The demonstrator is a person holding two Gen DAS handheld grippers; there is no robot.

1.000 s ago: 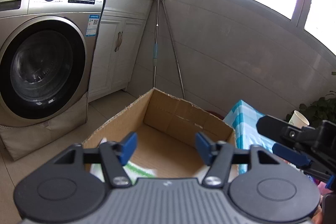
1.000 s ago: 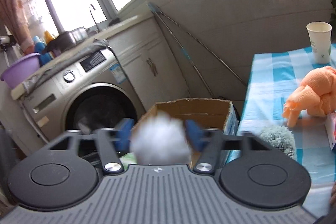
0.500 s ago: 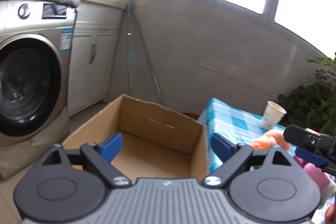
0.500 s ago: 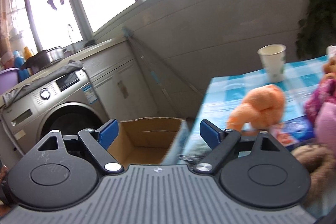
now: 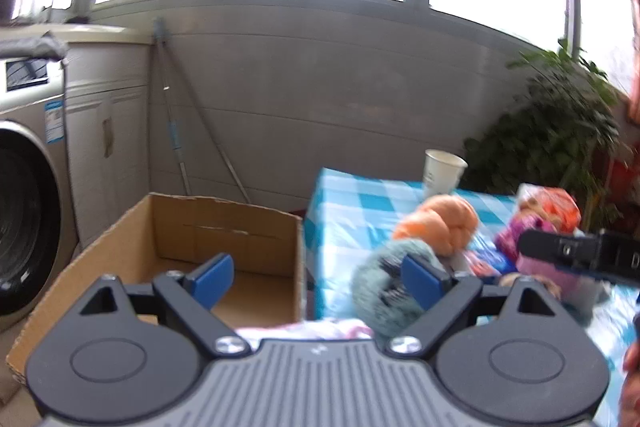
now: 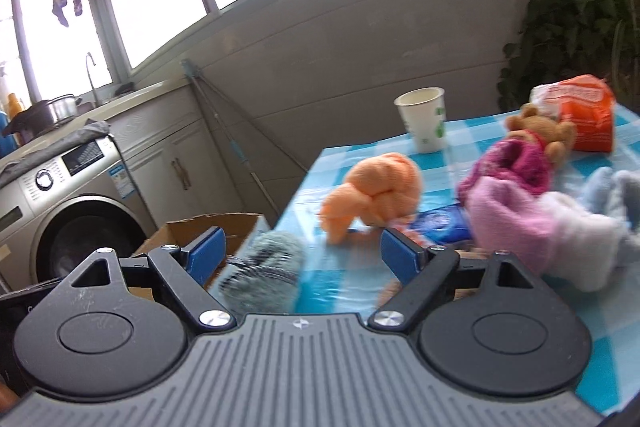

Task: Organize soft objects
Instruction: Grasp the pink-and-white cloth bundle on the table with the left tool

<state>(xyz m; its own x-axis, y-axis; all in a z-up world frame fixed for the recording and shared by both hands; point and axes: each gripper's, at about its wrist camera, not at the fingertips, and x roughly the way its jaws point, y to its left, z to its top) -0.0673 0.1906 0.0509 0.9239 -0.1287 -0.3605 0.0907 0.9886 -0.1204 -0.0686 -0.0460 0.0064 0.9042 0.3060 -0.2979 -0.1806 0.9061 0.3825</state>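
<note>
The surface (image 6: 420,291), under a blue checked cloth, ends at its left edge just beside one open cardboard box (image 5: 224,231) on the floor, with bare floor showing inside the box. On the cloth lie one orange soft toy (image 6: 376,187), one grey fluffy ball (image 6: 264,275) at the near-left corner, one pink sock bundle (image 6: 508,199) and one small bear (image 6: 536,127). The left hand-held gripper (image 5: 316,279) has just opened wide, empty; the right hand-held gripper (image 6: 304,251) likewise gapes with nothing gripped.

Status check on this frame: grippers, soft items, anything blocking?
Left gripper and right gripper open, empty. Grey fluffy ball nearest, at the checked table's edge beside the cardboard box. White paper cup stands behind, clear.
</note>
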